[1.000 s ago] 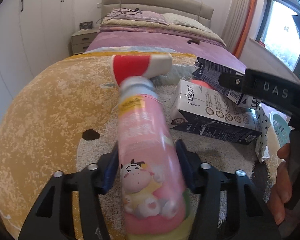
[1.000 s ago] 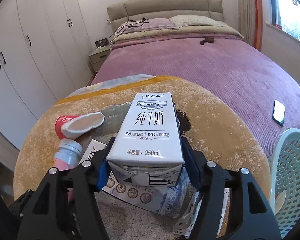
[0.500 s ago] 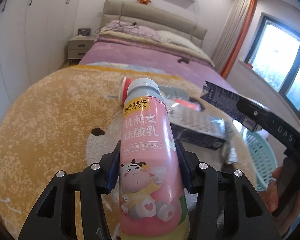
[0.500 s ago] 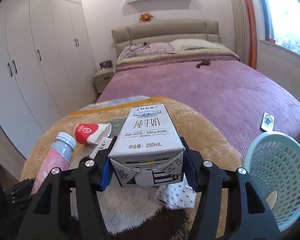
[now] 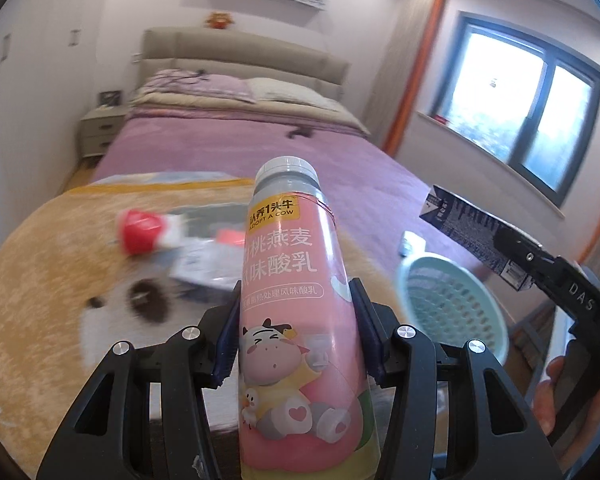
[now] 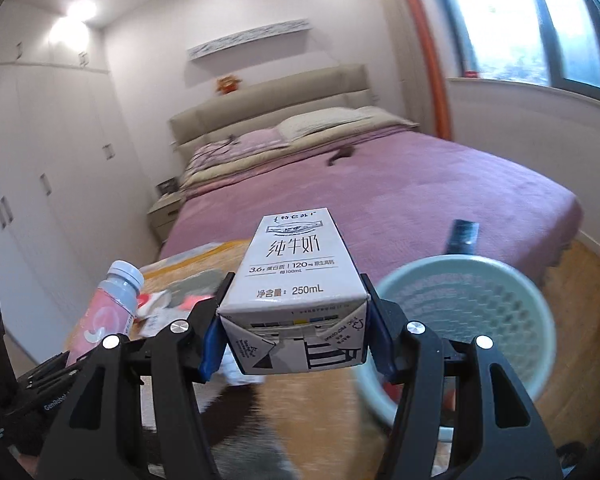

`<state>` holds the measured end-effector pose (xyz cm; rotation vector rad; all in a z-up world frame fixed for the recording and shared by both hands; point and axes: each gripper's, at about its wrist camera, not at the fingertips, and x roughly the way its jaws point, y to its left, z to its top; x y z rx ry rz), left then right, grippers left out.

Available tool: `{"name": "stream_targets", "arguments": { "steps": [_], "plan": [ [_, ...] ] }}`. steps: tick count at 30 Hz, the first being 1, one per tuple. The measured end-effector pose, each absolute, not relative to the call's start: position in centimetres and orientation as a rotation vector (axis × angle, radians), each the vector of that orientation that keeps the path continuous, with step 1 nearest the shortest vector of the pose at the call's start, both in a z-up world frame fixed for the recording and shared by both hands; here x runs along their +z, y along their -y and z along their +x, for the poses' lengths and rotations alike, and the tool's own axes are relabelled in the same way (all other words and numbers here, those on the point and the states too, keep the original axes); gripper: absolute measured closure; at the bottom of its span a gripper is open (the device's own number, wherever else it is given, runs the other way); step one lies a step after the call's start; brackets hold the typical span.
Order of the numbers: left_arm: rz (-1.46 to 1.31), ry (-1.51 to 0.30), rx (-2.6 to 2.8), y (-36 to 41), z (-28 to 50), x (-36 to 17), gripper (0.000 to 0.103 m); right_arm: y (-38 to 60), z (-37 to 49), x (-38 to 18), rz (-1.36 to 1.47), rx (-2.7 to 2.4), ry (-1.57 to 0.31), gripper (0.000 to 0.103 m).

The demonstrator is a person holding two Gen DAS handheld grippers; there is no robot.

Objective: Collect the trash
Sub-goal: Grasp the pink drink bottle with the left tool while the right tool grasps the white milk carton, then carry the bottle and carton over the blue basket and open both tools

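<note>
- Left claw (image 5: pixel 296 336) is clamped on a pink yogurt bottle (image 5: pixel 296 300), held upright and clear of the rug (image 5: pixel 40 280).
- Right claw (image 6: pixel 294 332) pinches a milk carton (image 6: pixel 296 280) by its sides.
- The pale green basket (image 6: pixel 464 320) sits near right, likely the drop target.

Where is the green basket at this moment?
In the right wrist view the green basket is low on the right, just past the milk carton and before the bed; the left wrist view also shows it at right.
</note>
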<state>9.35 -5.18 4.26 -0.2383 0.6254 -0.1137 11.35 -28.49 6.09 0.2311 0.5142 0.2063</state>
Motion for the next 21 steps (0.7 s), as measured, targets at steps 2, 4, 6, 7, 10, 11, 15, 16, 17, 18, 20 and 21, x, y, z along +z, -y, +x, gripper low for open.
{"name": "stream_targets", "arguments": {
  "steps": [2, 4, 6, 7, 10, 11, 15, 16, 17, 18, 20, 21],
  "plan": [
    [-0.217, -0.619, -0.165, 7.5, 10.1, 4.7, 0.054, 30.5, 11.2, 6.1, 0.245, 0.164, -0.513, 0.048],
    [-0.183, -0.622, -0.213, 10.2, 11.1, 5.0, 0.054, 32.9, 11.2, 5.9, 0.266, 0.118, -0.521, 0.048],
    [-0.159, -0.637, -0.264, 12.5, 12.3, 4.8, 0.054, 34.6, 11.4, 5.3, 0.278, 0.07, -0.537, 0.048],
    [-0.142, -0.651, -0.289, 13.7, 12.9, 4.5, 0.054, 35.6, 11.6, 4.8, 0.286, 0.041, -0.548, 0.048],
    [-0.091, -0.706, -0.337, 17.0, 15.2, 2.8, 0.054, 37.8, 12.4, 3.2, 0.324, -0.012, -0.593, 0.048],
    [-0.081, -0.725, -0.346, 17.7, 15.8, 2.3, 0.054, 38.7, 12.8, 2.7, 0.342, -0.022, -0.61, 0.048],
    [-0.092, -0.811, -0.439, 20.9, 18.1, 0.3, 0.054, 41.5, 14.1, 0.1, 0.409, -0.064, -0.676, 0.048],
    [-0.088, -0.824, -0.452, 21.7, 18.6, 0.0, 0.054, 42.0, 14.4, -0.5, 0.415, -0.079, -0.692, 0.048],
    [-0.079, -0.834, -0.46, 22.3, 19.1, -0.3, 0.054, 42.2, 14.5, -1.0, 0.419, -0.091, -0.701, 0.048],
    [-0.07, -0.844, -0.472, 23.1, 19.5, -0.6, 0.054, 42.7, 14.8, -1.6, 0.422, -0.105, -0.716, 0.048],
    [-0.062, -0.86, -0.483, 24.1, 20.2, -1.4, 0.054, 43.1, 15.3, -2.5, 0.426, -0.114, -0.74, 0.047],
    [-0.06, -0.87, -0.487, 24.5, 20.6, -1.8, 0.054, 43.3, 15.6, -2.9, 0.428, -0.123, -0.751, 0.047]
  ]
}}
